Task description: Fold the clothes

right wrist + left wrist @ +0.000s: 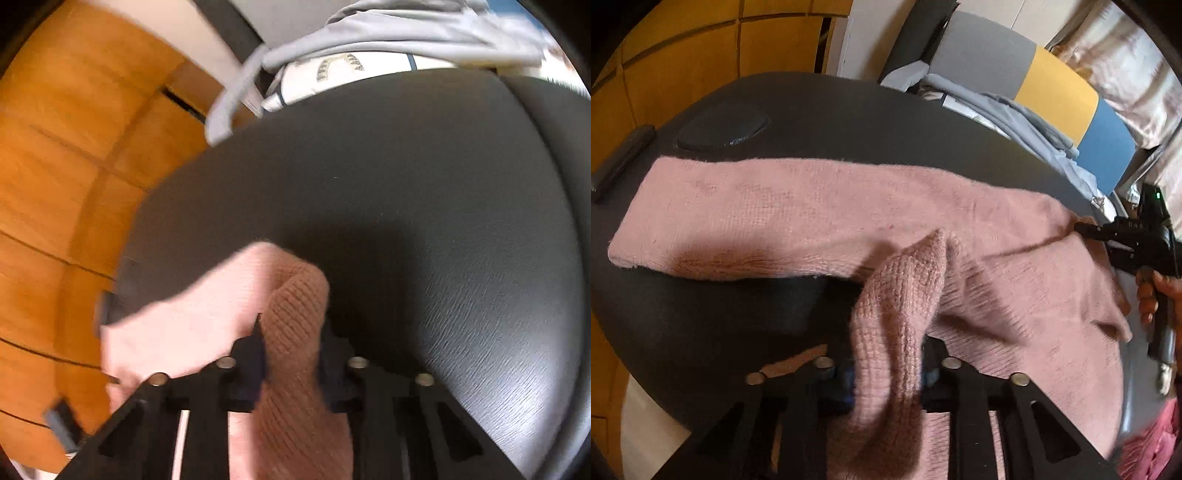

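On the dark round surface point(820, 110) lies a pink knitted sweater point(820, 206), one sleeve stretched flat. The left gripper point(886, 376) and right gripper point(291, 373) each have their jaws pinching a raised fold of knit. Even, level tension between both grips would likely keep the fold straight.

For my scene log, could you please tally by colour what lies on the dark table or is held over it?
Pink: 1, the knit sweater, pinched by both the left gripper and the right gripper.
Black: 2, an oval case and a slim bar-shaped object near the table edge.
Total: 3.
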A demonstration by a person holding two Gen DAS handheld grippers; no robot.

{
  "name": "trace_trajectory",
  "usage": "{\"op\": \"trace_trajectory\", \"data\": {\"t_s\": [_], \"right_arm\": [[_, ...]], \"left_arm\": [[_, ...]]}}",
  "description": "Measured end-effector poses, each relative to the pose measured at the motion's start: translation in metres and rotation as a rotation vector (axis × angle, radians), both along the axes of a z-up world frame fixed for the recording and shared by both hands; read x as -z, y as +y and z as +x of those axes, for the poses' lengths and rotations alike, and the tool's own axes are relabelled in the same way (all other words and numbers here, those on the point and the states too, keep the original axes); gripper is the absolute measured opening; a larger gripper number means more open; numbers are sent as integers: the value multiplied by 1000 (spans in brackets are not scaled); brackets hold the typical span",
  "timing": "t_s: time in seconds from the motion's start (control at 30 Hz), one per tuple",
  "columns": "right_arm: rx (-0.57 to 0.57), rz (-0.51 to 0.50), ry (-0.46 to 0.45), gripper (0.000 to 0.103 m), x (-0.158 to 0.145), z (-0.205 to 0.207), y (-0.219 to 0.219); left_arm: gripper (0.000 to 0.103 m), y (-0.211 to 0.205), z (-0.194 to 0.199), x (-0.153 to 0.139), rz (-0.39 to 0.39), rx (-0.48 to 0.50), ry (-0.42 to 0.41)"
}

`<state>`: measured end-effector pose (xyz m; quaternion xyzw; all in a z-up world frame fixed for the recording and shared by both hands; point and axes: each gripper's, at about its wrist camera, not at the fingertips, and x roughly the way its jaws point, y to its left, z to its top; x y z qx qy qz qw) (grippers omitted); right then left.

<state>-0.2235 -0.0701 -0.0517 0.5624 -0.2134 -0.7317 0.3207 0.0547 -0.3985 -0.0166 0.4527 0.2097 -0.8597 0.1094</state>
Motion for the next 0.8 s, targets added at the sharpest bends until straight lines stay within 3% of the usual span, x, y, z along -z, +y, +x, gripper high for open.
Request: {"op": "trace_trajectory", "data": {"t_s": [0.1,0.23,0.37,0.57,0.8], "right_arm": [[79,-263,-67,19,-1,17,34],[197,-741,-153,19,-12,60,96],[218,-1041,-58,19,-54,111,145],[160,-1260,199,19,-148,169,196],[34,-1291,515,19,-257,228,229]], "left_arm": [[17,9,9,-31,27,15,96],[16,22,22,-78,70,42,242],[16,37,35,-130,107,80,398],[16,58,58,-222,181,153,669],[16,73,83,-297,204,194,879]]}}
